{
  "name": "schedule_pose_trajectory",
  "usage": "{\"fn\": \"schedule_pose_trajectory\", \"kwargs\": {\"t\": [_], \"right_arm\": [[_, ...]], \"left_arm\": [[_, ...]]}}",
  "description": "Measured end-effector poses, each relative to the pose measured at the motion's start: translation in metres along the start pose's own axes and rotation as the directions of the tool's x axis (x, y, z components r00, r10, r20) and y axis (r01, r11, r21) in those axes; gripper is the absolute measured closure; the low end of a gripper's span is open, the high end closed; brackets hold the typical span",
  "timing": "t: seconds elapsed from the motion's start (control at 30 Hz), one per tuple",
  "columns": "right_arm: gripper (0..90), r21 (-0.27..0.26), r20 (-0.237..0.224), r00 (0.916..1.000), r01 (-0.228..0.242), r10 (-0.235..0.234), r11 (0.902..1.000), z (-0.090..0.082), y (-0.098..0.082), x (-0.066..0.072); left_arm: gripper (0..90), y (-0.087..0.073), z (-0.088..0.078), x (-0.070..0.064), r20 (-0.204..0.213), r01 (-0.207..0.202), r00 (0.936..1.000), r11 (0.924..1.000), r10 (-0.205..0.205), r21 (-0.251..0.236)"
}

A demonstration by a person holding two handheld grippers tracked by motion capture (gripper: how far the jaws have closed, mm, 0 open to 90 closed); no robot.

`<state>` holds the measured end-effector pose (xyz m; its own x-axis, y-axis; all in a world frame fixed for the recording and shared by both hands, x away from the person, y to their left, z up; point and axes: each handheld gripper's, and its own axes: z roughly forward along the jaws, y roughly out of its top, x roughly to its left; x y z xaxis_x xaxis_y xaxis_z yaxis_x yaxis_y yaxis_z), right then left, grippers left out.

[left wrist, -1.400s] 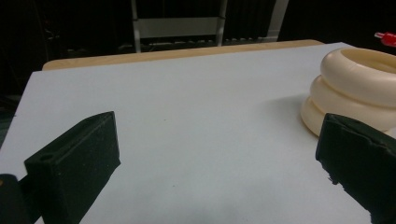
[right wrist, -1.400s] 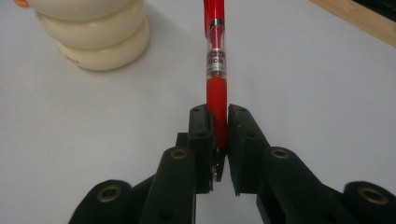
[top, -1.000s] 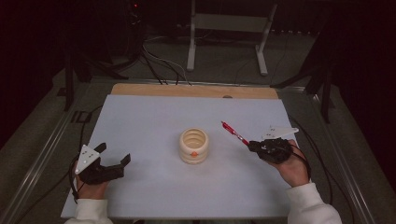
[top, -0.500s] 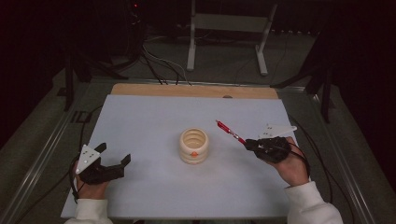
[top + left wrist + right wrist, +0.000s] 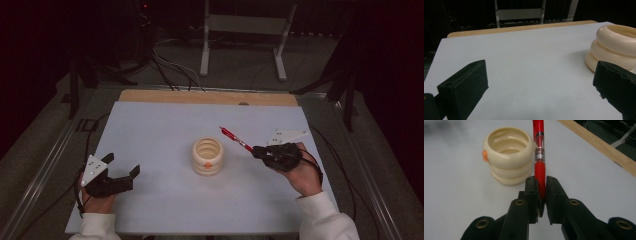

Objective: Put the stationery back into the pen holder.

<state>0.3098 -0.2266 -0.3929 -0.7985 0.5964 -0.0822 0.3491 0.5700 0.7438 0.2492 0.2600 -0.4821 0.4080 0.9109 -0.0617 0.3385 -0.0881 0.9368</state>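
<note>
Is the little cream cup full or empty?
Empty. The cup stands upright, and the right gripper view looks into it: just its bare ridged inside.

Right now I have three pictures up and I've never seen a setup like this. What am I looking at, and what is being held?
No robot here: a person sits at a white table with a hand-held two-jaw tool in each hand. The high view looks down from above; the other two views come from cameras riding on each tool, looking along its black jaws. The left gripper rests near the table's front left, jaws wide open, with nothing between them. The right gripper has its jaws shut on a red pen and holds it off the table, pointing past a cream ridged cup that stands upright mid-table.
</note>
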Motion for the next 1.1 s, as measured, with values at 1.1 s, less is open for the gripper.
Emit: {"fn": "schedule_pose_trajectory", "kwargs": {"t": [1.1], "right_arm": [[80.5, -0.006, -0.078, 0.9951, 0.061, -0.061, 0.9981, 0.034, 0.045, 0.024]], "left_arm": [[0.3, -0.001, 0.000, 0.001, 0.005, -0.001, 1.0000, 1.0000, 0.001, -0.004]]}}
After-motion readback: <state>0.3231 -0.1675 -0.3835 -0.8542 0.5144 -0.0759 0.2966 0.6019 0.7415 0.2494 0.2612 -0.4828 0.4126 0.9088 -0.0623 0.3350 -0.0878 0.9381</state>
